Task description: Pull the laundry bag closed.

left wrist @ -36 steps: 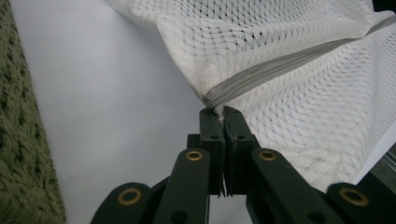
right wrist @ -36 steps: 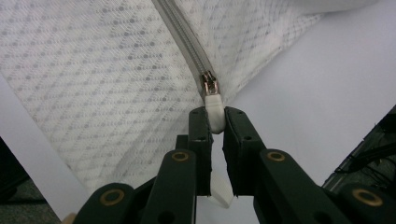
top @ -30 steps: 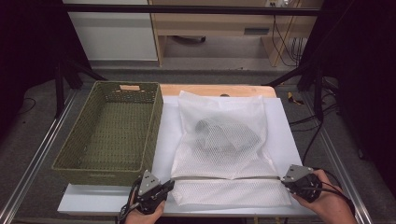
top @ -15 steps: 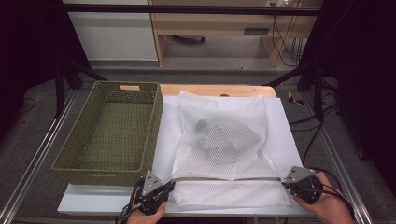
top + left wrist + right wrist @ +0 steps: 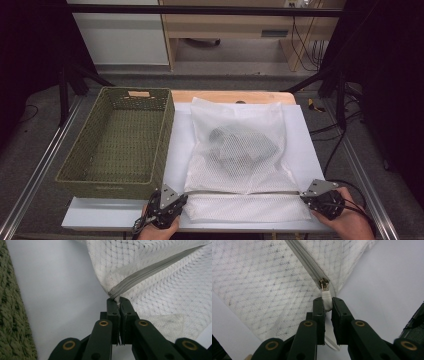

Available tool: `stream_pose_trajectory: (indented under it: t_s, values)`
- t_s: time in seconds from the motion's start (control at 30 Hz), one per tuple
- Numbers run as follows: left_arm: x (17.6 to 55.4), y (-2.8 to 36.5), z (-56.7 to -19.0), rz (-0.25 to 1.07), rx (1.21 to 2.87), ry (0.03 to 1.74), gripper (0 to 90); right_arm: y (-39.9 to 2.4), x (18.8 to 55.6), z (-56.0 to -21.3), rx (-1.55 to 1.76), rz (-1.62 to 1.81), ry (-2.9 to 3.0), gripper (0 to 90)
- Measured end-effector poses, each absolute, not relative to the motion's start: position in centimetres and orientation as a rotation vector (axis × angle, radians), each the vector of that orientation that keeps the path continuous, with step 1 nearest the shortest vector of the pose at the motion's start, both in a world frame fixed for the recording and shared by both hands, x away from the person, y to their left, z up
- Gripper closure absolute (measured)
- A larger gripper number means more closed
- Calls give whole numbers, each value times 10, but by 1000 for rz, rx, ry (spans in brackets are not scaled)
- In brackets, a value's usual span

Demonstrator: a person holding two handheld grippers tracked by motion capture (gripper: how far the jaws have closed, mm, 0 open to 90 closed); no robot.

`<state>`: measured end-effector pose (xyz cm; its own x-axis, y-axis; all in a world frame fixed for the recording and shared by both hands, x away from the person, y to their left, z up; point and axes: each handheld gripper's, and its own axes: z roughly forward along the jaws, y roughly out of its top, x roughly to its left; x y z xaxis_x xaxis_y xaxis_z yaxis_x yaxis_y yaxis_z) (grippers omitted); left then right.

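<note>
Mesh laundry bag: we see the white mesh laundry bag lying flat on the white sheet that covers the table, right of the middle and reaching towards the near edge; a dark garment shows through its mesh.

Zipper: we see the grey zipper running straight across the bag, parallel to the table's near edge, with a strip of mesh lying nearer to us than it.

Left tool: we hold the left tool near the table's near left corner, at the zipper's left end. In the left gripper view its jaws are pressed together on the bag's corner, right where the zipper ends.

Right tool: we hold the right tool at the near right corner of the table, at the zipper's other end. In the right gripper view its jaws are narrow and pinch the white pull tab that hangs from the metal slider.

Basket: we see a green woven basket on the table's left side, just beside the bag, and its weave edges the left gripper view.

Hands: our left hand and right hand come in over the near edge.
</note>
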<state>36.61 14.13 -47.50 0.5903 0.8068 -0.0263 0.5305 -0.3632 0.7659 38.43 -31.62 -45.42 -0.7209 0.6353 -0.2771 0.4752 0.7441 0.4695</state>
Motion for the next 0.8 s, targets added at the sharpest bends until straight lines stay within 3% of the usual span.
stream_pose_trajectory:
  t_s: [0.8]
  values:
    - [367, 140, -478, 463, 2073, 1058, 872, -316, 383, -455, 882, 546, 2509, 810]
